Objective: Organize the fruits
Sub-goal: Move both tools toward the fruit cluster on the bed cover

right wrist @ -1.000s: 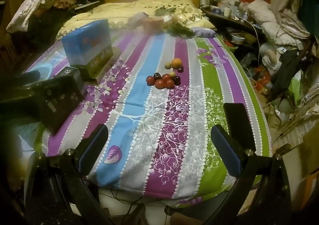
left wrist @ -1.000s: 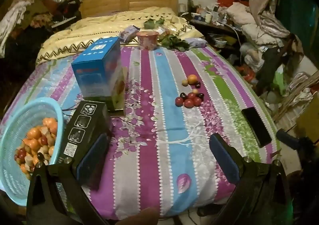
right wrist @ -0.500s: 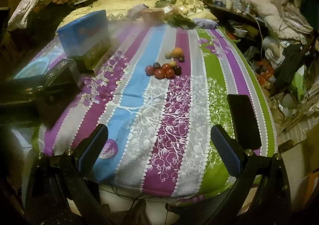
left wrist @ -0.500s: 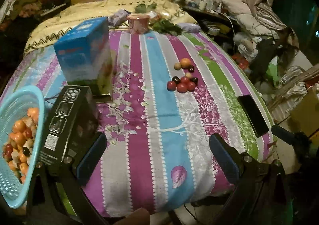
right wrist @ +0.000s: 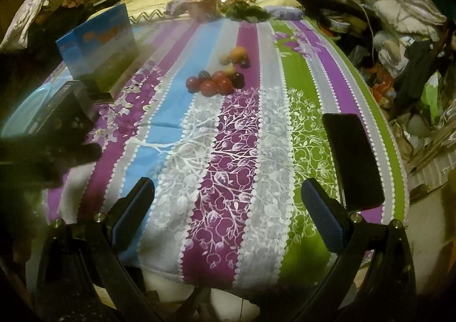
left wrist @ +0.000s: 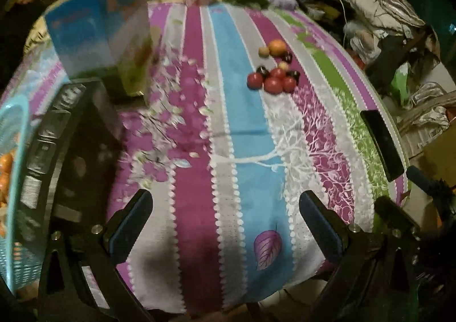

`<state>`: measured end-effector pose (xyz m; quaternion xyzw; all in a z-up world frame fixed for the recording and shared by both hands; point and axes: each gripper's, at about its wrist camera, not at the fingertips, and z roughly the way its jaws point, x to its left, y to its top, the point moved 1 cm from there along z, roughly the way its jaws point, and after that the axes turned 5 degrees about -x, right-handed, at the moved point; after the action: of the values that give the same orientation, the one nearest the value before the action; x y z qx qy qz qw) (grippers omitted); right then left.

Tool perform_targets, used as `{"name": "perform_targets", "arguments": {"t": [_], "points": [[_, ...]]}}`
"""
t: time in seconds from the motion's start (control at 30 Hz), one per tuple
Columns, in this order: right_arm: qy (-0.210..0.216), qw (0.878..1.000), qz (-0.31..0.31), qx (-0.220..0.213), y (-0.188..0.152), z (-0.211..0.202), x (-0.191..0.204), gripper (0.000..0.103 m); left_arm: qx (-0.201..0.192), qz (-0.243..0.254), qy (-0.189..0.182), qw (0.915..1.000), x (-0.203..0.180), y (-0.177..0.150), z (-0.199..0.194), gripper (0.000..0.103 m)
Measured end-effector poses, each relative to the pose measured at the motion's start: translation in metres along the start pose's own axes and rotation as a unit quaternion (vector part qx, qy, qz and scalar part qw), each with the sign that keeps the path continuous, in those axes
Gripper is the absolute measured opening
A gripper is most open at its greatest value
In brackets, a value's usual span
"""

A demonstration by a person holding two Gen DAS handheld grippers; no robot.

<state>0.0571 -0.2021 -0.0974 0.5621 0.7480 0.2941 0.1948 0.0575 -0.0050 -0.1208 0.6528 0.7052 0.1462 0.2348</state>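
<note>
Striped bedding (right wrist: 228,151) in purple, blue, grey and green covers a bed in a cluttered, dim bedroom. Loose fruits (right wrist: 219,77) lie clustered near the bed's centre. More fruit sits in a turquoise basket (left wrist: 11,151) at the left edge, beside a black box (left wrist: 65,151). A phone (right wrist: 353,159) lies near the right edge. Left gripper (left wrist: 222,225) and right gripper (right wrist: 228,216) hover over the foot edge, jaws spread wide, empty.

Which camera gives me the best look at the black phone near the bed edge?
Right wrist view: the black phone lies whole, large and sharp on the green stripe. Left wrist view shows it smaller, foreshortened near the right edge.
</note>
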Motion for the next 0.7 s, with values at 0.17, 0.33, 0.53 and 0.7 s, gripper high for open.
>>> {"name": "perform_targets", "arguments": {"t": [0.17,0.33,0.53,0.7], "points": [[-0.008,1.0,-0.002,0.01,0.005,0.014,-0.008,0.102,0.019,-0.005,-0.002,0.9998,-0.002,0.001,0.023,0.099],[-0.029,1.0,-0.004,0.013,0.009,0.022,-0.015,0.102,-0.005,0.014,0.018,0.9997,-0.007,0.009,0.023,0.099],[-0.03,0.999,-0.008,0.014,0.016,0.03,-0.016,0.102,0.002,0.016,0.012,0.9998,-0.007,0.016,0.029,0.099],[-0.026,0.999,-0.01,0.018,0.022,0.04,-0.017,0.102,0.009,0.012,0.012,0.9998,-0.005,0.019,0.04,0.099]]}}
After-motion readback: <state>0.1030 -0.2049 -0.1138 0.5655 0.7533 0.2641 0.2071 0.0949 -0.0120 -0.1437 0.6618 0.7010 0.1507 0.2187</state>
